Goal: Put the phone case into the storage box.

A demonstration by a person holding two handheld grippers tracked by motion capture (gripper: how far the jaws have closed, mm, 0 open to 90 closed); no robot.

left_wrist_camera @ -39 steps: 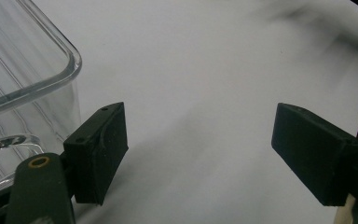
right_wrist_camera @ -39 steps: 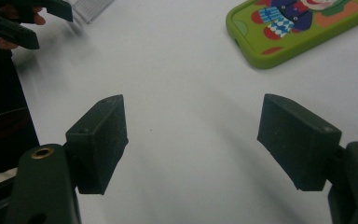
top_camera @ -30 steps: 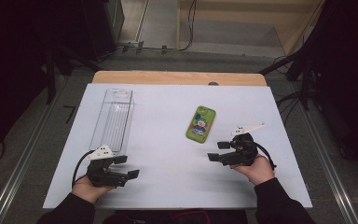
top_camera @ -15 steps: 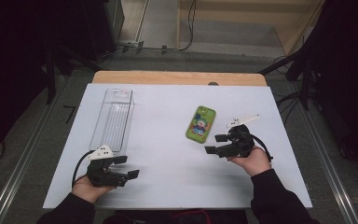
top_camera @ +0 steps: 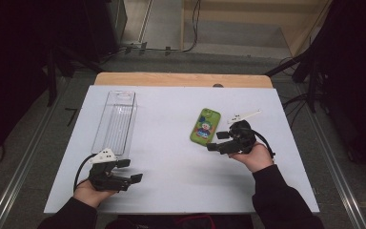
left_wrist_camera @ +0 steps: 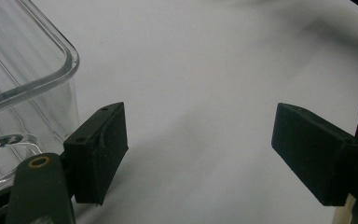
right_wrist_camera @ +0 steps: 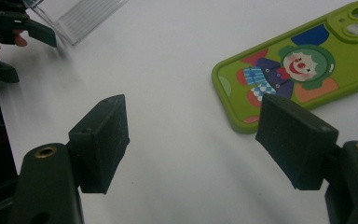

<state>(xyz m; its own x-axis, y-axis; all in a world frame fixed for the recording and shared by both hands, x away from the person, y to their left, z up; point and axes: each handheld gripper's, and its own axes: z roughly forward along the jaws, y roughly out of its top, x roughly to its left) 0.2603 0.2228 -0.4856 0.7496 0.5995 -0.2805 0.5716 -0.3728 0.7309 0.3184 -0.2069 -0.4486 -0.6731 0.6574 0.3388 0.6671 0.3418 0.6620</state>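
A green phone case (top_camera: 205, 125) with a cartoon clown lies flat on the white table sheet (top_camera: 171, 157), right of centre. My right gripper (top_camera: 217, 141) hovers just beside its near end, pointing left. Its jaws stand open and hold nothing. In the right gripper view the phone case (right_wrist_camera: 298, 70) lies past the right jaw, outside the right gripper (right_wrist_camera: 196, 140). A clear plastic container (top_camera: 116, 121) stands lengthwise at the left. My left gripper (top_camera: 129, 171) rests near its close end, open and bare. The container's corner (left_wrist_camera: 18, 79) shows beside the left gripper (left_wrist_camera: 203, 154).
The wooden table edge (top_camera: 181, 79) runs along the far side of the sheet. Cables and dark stands (top_camera: 310, 71) surround the table on the floor. In the right gripper view the other hand's gripper (right_wrist_camera: 9, 28) shows at the upper left, next to the container (right_wrist_camera: 79, 16).
My right gripper has moved away from the person and slightly left, closer to the phone case. The left gripper has stayed where it was.
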